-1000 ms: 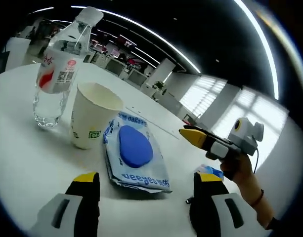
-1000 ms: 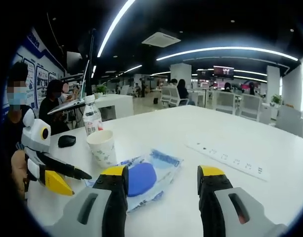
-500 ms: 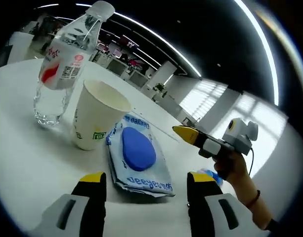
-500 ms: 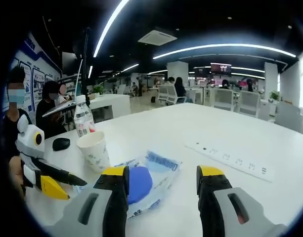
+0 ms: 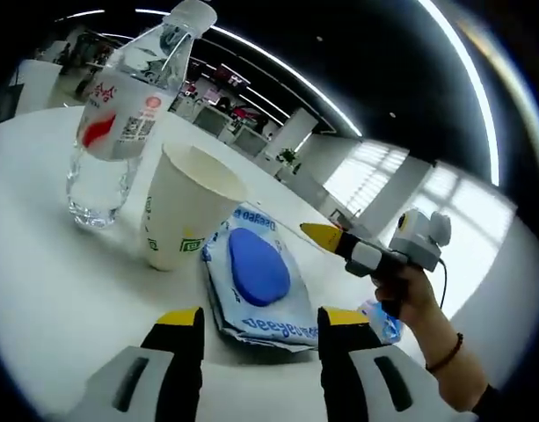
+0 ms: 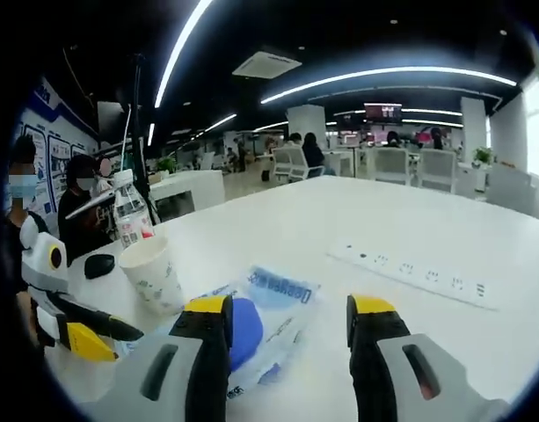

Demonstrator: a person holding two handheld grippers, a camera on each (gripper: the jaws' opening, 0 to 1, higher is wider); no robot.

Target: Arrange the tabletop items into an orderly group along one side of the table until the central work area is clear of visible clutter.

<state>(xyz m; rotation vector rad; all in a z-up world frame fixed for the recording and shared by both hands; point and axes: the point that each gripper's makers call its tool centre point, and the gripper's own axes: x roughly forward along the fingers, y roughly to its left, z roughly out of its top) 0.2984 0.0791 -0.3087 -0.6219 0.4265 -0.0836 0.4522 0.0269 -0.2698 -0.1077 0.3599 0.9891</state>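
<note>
A flat wipes pack (image 5: 256,280) with a blue oval lid lies on the white table (image 5: 49,272), just beyond my left gripper (image 5: 262,318), which is open and empty. A white paper cup (image 5: 185,207) stands upright left of the pack, and a clear water bottle (image 5: 118,119) with a red label stands past it. My right gripper (image 5: 326,234) enters from the right, held in a hand. In the right gripper view my right gripper (image 6: 287,309) is open above the wipes pack (image 6: 256,318), with the cup (image 6: 151,272), the bottle (image 6: 130,214) and my left gripper (image 6: 84,334) to the left.
A small blue-and-white packet (image 5: 381,320) lies by the hand at the right. A white power strip (image 6: 410,277) is set into the table on the right. A dark mouse (image 6: 98,264) rests behind the cup. People sit at a far desk (image 6: 185,187).
Both cameras have edged closer to the wipes pack. The left gripper's jaws stand slightly narrower than a second ago. The cup, bottle and pack have not moved.
</note>
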